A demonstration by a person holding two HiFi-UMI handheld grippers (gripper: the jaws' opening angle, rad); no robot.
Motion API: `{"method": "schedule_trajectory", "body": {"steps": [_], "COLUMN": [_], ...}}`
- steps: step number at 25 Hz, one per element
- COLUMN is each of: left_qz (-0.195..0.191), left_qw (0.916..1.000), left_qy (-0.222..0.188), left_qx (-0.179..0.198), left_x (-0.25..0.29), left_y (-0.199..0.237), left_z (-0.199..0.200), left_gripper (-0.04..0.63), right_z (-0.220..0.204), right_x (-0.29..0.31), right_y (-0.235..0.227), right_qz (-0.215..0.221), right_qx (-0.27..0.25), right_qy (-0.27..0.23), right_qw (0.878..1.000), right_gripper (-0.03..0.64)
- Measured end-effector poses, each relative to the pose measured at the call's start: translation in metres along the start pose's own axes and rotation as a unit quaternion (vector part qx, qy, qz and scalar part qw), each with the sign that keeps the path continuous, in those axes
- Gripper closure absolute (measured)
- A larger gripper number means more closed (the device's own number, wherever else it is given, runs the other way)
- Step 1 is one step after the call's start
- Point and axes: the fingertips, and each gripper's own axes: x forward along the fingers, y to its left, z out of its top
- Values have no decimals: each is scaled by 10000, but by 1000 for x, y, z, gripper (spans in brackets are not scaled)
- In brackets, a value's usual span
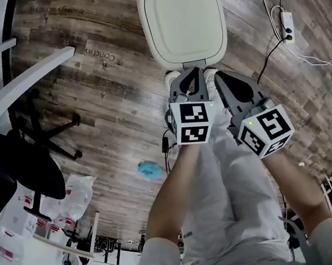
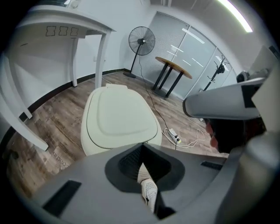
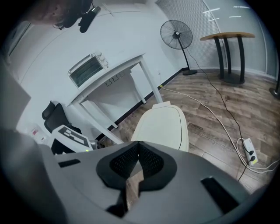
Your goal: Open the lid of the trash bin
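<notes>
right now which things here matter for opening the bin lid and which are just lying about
For the job: trash bin lid (closed), left gripper, right gripper (both shut, empty).
Lying about: power strip, blue object on floor, office chair, standing fan.
</notes>
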Motion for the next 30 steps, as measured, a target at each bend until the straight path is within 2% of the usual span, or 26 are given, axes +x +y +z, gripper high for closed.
{"method": "schedule_trajectory", "body": {"steps": [4,9,16,30], "left_qz": [99,113,268,410], "left_qw": [9996,9994,9990,9990], "left_qy": [256,266,339,169], "left_qx": [-110,-181,-90,19], "left_x": [7,13,16,17], "left_y": [3,7,5,6], "left_z": [-13,-17,-22,-23], "left_gripper": [597,597,597,597], "right_z": [-9,-13,-11,-16], "right_x": [2,6,7,1], "right_y": [-3,-6,-8,-9], "right_qz": [-55,-120,-151,-131], "right_qx": [65,126,174,218], "right_qy": [59,46,31,23], "right_qw": [9999,9998,9997,9997], "right_gripper": [600,600,600,600]}}
